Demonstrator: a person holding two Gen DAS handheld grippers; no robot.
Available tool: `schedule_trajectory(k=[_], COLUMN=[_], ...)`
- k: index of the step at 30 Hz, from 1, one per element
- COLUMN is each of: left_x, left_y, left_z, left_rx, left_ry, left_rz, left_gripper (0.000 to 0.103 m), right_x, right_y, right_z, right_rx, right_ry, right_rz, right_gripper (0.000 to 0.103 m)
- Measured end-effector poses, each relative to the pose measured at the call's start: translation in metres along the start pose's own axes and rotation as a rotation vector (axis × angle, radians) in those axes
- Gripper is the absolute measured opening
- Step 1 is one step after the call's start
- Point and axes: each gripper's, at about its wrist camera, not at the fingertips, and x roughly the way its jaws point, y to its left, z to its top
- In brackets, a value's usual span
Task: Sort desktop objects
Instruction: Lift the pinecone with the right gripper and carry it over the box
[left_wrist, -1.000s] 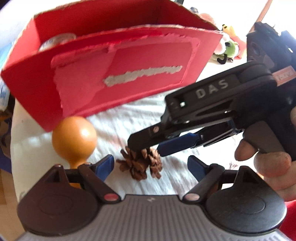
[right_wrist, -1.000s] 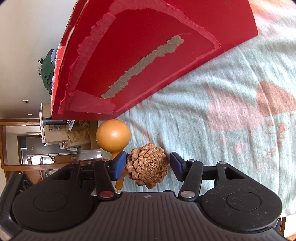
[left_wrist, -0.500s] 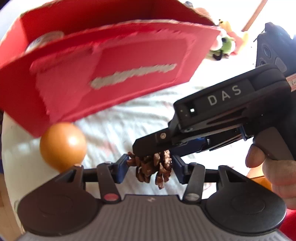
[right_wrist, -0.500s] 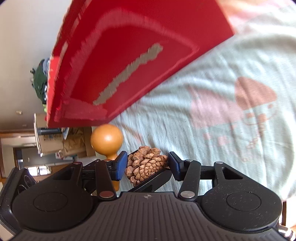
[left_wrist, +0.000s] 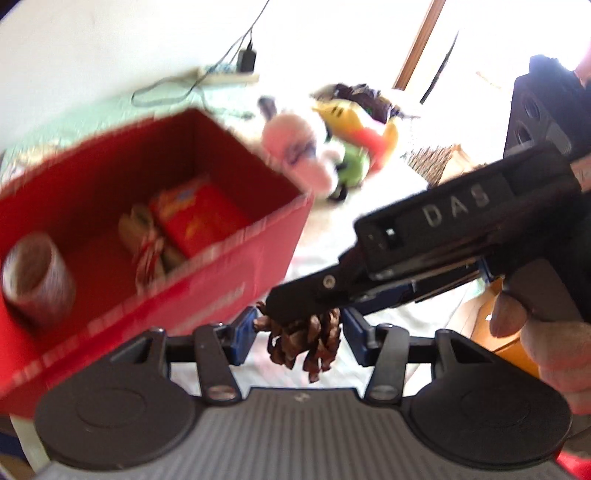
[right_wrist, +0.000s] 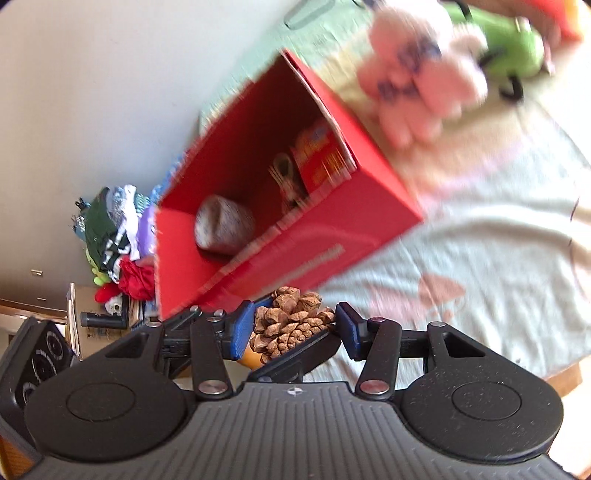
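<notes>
A brown pine cone (left_wrist: 306, 343) hangs in the air between the blue pads of my left gripper (left_wrist: 299, 332), which is shut on it. My right gripper (right_wrist: 293, 328) comes in crosswise and is also shut on the pine cone (right_wrist: 291, 325). In the left wrist view its black finger (left_wrist: 306, 295) lies over the cone. The red cardboard box (left_wrist: 258, 236) stands open just beyond and to the left, seen from above. The same box (right_wrist: 314, 236) fills the middle of the right wrist view, which is blurred.
Inside the box lie a tape roll (left_wrist: 37, 280) and a red packet (left_wrist: 199, 218). Plush toys, pink (left_wrist: 295, 151) and green (right_wrist: 506, 48), sit behind the box on the pale cloth (right_wrist: 480, 258). A hand (left_wrist: 546, 350) holds the right gripper.
Both grippers have shut on the pine cone and lifted it off the cloth. The box, seen side-on before, now shows its inside. The orange gourd has dropped out of the left view.
</notes>
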Motion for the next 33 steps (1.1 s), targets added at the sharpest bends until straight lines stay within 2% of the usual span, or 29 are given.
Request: schedule_trajectory(k=[4,11,15,19,23,33], left_x=[-0.014,-0.02,-0.028,-0.028,-0.025,0.011], left_y=[0.01,0.032,0.045,0.064,0.085,0.132], left_z=[0.018,0.031,0.043,0.05,0.048,0.022], left_rx=[-0.028,-0.106,-0.158,-0.212,-0.288,-0.433], left_ry=[-0.054,-0.12,-0.154,-0.17,-0.143,0.012], left_rz=[-0.031,0.007,0.076,0.154,0.22,0.346], left_gripper=[0.051,0.051,0.051,0.051,0.052,0.054], right_x=[-0.008,-0.001,0.01,0.035,0.073,0.16], right_y=[0.02,0.037,0.051,0.07,0.078,0.074], right_z=[0.016,0.052,0.077,0.096,0.105,0.11], right_rx=[-0.052,-0.105,-0.14,-0.22,-0.283,-0.305], right_ry=[-0.036,-0.02,0.027,0.087,0.176,0.432], right_rz=[0.009,0.062,0.11,0.123,0.106,0.071], right_gripper=[0.052,0.052,0.052,0.052,0.052,0.052])
